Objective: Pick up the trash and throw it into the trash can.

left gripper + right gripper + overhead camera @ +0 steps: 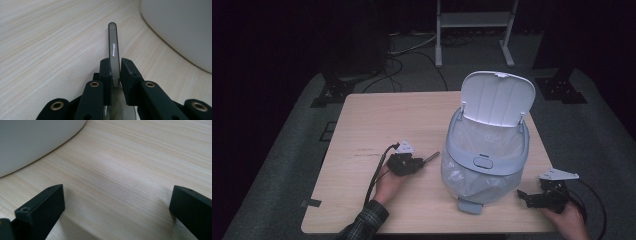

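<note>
A dim room with dark floor surrounds a pale wooden table point(377, 125). On it stands a white pedal bin point(484, 160), lid raised, clear liner inside. Just left of the bin, the left gripper point(419, 162) pinches a thin flat grey bar point(113, 53) edge-up, its long axis pointing toward the bin's near left side, the free end close to its wall. Right of the bin, the right gripper point(524, 196) rests with jaws spread wide, holding nothing
</note>
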`<state>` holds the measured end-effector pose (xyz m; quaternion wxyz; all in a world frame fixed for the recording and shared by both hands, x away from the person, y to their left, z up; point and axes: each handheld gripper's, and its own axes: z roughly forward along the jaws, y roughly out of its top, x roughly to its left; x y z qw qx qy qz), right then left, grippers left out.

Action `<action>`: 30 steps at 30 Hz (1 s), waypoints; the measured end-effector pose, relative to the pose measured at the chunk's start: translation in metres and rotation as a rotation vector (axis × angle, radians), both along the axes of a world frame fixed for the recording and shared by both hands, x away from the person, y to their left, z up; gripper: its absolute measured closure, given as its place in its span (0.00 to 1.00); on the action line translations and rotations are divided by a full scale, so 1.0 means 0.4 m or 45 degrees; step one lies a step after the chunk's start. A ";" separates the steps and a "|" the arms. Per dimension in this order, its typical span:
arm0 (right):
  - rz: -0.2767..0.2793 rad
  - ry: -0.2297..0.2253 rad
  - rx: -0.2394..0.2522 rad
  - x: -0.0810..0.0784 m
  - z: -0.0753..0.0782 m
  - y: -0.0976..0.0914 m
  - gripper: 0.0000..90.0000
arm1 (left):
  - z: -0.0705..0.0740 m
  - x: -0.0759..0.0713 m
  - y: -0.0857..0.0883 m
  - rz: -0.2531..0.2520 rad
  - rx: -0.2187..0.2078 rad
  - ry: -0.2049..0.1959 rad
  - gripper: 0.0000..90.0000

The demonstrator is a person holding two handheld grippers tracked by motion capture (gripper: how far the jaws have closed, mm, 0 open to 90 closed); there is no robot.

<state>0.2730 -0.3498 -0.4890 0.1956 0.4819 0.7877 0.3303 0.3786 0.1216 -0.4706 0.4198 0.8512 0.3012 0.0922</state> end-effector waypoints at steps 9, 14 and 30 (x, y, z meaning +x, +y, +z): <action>0.000 0.000 0.000 0.000 0.000 0.000 0.00 | 0.027 -0.007 0.015 -0.027 -0.046 -0.016 0.88; 0.000 0.000 0.000 0.000 0.000 0.000 0.00 | 0.044 -0.010 0.025 -0.042 -0.076 -0.025 0.88; 0.000 0.000 0.000 0.000 0.000 0.000 0.00 | 0.100 -0.023 0.071 -0.106 -0.197 -0.062 0.88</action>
